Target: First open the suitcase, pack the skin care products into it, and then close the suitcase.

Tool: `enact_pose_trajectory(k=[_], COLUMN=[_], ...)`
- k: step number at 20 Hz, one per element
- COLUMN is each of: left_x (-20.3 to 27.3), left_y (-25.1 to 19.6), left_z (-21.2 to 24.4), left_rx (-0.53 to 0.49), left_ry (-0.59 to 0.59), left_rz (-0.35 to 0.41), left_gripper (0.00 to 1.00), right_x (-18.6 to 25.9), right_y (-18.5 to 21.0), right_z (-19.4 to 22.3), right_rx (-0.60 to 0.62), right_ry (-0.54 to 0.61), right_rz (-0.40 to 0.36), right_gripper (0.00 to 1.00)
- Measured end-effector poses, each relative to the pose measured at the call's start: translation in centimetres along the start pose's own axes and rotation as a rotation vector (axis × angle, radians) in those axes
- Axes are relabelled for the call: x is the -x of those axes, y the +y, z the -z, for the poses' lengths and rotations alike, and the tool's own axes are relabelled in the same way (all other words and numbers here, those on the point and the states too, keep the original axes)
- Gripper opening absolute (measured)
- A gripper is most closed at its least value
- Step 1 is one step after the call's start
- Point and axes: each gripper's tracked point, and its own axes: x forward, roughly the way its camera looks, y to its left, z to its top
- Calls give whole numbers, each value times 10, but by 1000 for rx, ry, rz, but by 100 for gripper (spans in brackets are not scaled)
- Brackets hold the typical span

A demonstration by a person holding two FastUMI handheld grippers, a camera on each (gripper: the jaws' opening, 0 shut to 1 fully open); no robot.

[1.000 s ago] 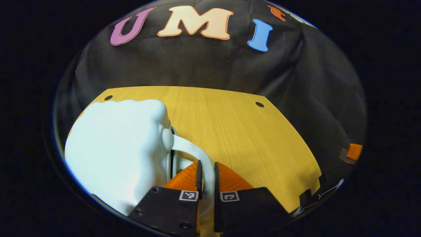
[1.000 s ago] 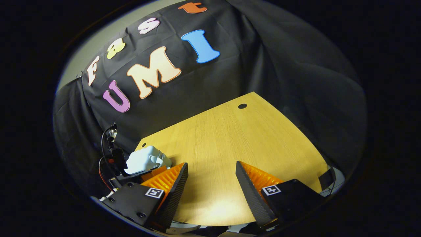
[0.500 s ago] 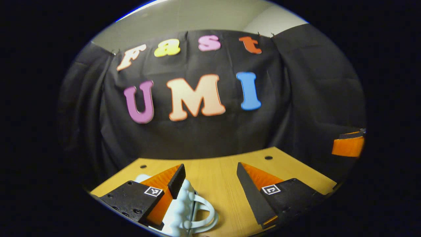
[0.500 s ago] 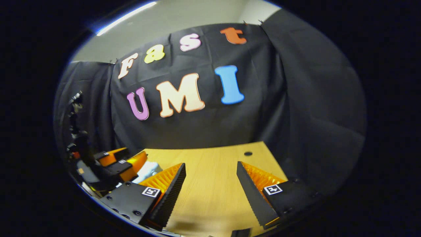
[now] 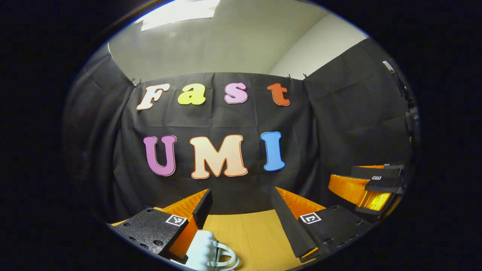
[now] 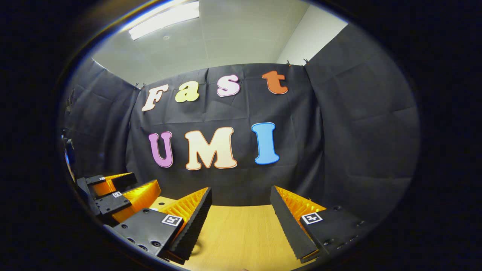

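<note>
Item: small pale blue-white moulded suitcase with knobbly rounded surface and a thin looped handle; lies on the table at the near left of the left gripper view, low at the frame's bottom edge, partly behind the left finger of that gripper and not gripped

Item: flat tabletop of yellow wood-grain laminate, matt, with a small dark round hole visible in the right gripper view

Item: left gripper; two wedge-shaped fingers with ribbed inner faces on blocky textured bases carrying small square printed markers; jaws wide apart, nothing between them; raised and pointing level towards the far cloth wall. Seen also at the left edge of the right gripper view, jaws apart

Item: right gripper; same build, saw-toothed inner faces; jaws wide apart, bare table between them; held level, facing the far wall. Seen also at the right edge of the left gripper view, where its state cannot be told

Item: creased black cloth wall, far side; pale ceiling with a long bright light panel above
</note>
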Motion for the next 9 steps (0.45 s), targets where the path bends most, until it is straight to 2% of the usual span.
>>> enact_pose_trajectory(k=[1,2,3,6,9], left_x=[3,5,5,9,11], left_y=[2,2,2,11,16], left_z=[0,1,4,10,0], left_rx=[-2,15,32,41,30], left_ry=[-1,6,14,51,21], left_rz=[8,17,26,26,25], left_gripper=[93,97,92,93,93], right_x=[2,5,8,17,25], right_y=[3,6,7,7,10], right_z=[-4,-7,-11,-16,-19], right_rx=[-11,-23,-22,-4,1], right_ry=[-8,-11,-18,-37,-42], right_rz=[7,13,19,36,42], right_gripper=[97,98,98,98,98])
